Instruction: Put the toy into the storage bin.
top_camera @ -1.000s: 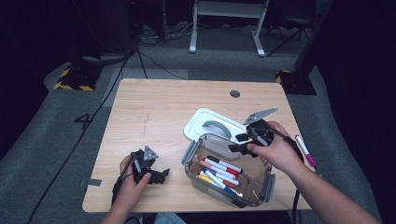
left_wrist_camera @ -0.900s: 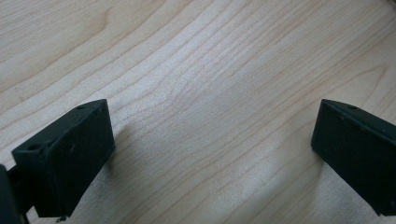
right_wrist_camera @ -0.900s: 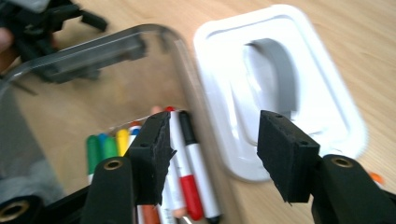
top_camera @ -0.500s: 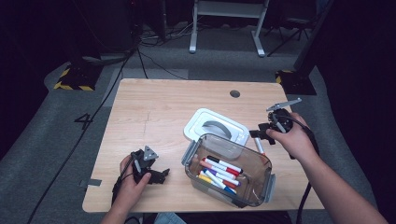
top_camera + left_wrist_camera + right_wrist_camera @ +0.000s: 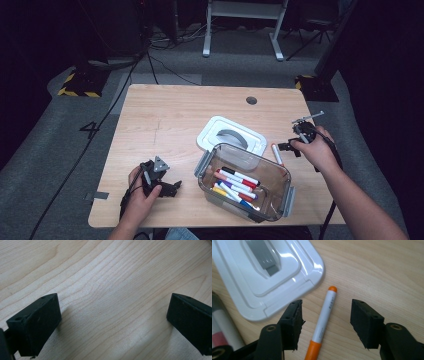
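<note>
The orange marker [image 5: 325,316] is a slim white barrel with an orange cap at the near end and a small orange tip at the far end, with fine grey print along its side. It lies flat on the counter [image 5: 170,120], just beside the corner of the white lid [image 5: 259,272] and between the clear bin [image 5: 245,182] and the right hand. In the right gripper view it sits between the two jaws of the right tongs [image 5: 325,326], which stand spread on either side without touching it. The left tongs [image 5: 162,182] are likewise spread, resting on bare wood near the counter's front left.

A second earlier the right tongs hung over the bin's far rim; now they are out to the right, low over the marker. The left hand has not shifted, and the bin, its markers and the lid lie as they did.

In the high view the marker is a small pale sliver whose colours are hard to read. In the right gripper view its capped end is cut off by the lower edge, and the bin shows as a blurred strip at the left.
</note>
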A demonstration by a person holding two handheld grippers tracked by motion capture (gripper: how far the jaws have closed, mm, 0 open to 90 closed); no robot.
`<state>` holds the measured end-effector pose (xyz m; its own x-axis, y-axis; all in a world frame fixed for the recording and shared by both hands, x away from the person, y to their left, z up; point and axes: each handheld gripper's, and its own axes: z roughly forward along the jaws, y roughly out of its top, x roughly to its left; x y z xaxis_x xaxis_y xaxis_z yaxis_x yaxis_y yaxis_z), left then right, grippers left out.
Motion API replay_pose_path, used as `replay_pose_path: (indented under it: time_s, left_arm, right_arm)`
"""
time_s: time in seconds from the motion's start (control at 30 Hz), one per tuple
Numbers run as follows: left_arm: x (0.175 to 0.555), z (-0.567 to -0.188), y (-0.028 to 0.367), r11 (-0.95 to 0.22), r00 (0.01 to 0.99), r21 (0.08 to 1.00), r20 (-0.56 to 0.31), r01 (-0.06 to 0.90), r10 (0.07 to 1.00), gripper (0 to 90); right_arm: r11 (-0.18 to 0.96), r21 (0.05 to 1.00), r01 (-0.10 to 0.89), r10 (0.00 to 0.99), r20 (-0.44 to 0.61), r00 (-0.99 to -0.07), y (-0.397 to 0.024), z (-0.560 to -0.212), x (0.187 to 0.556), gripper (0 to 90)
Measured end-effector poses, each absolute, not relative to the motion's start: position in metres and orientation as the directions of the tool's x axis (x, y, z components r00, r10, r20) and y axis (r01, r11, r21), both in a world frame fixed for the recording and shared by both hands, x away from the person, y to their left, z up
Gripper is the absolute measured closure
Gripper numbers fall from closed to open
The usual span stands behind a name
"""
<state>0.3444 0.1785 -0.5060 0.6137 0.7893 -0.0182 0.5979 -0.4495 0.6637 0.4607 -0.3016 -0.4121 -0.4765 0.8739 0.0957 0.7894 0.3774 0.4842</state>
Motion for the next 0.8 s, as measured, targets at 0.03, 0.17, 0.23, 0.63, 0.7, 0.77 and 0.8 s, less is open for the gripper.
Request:
replay_pose_path:
  time_s: [0.03,0.17,0.23,0.63,0.7,0.77,0.8]
  left_arm:
    - [0.344,-0.506,0.179,-0.45,0.614,0.664,-0.018,0.598,0.789,0.0]
    - [0.344,-0.506,0.179,-0.45,0.614,0.664,-0.018,0.598,0.789,0.0]
    - [0.344,-0.506,0.179,-0.45,0.614,0.664,-0.018,0.598,0.789,0.0]
    - [0.344,-0.506,0.179,-0.45,0.614,0.664,-0.018,0.598,0.789,0.0]
    - [0.344,-0.506,0.179,-0.45,0.614,0.663,-0.018,0.598,0.789,0.0]
    - [0.344,-0.506,0.179,-0.45,0.614,0.664,-0.018,0.598,0.789,0.0]
    - [0.344,-0.506,0.179,-0.45,0.614,0.664,-0.018,0.598,0.789,0.0]
  right_arm:
    - [0.381,0.473,0.794,0.875,0.093,-0.475,-0.302,-0.417,0.461,43.8]
    - [0.392,0.442,0.807,0.875,0.093,-0.476,-0.304,-0.434,0.462,43.6]
    - [0.391,0.428,0.815,0.876,0.097,-0.472,-0.303,-0.441,0.462,43.7]
    - [0.428,0.343,0.836,0.874,0.078,-0.48,-0.293,-0.46,0.465,61.8]
    - [0.428,0.33,0.842,0.877,0.075,-0.475,-0.292,-0.462,0.465,63.3]
    - [0.423,0.33,0.844,0.879,0.076,-0.47,-0.293,-0.464,0.466,68.0]
    - [0.413,0.337,0.846,0.885,0.073,-0.461,-0.294,-0.464,0.466,71.3]
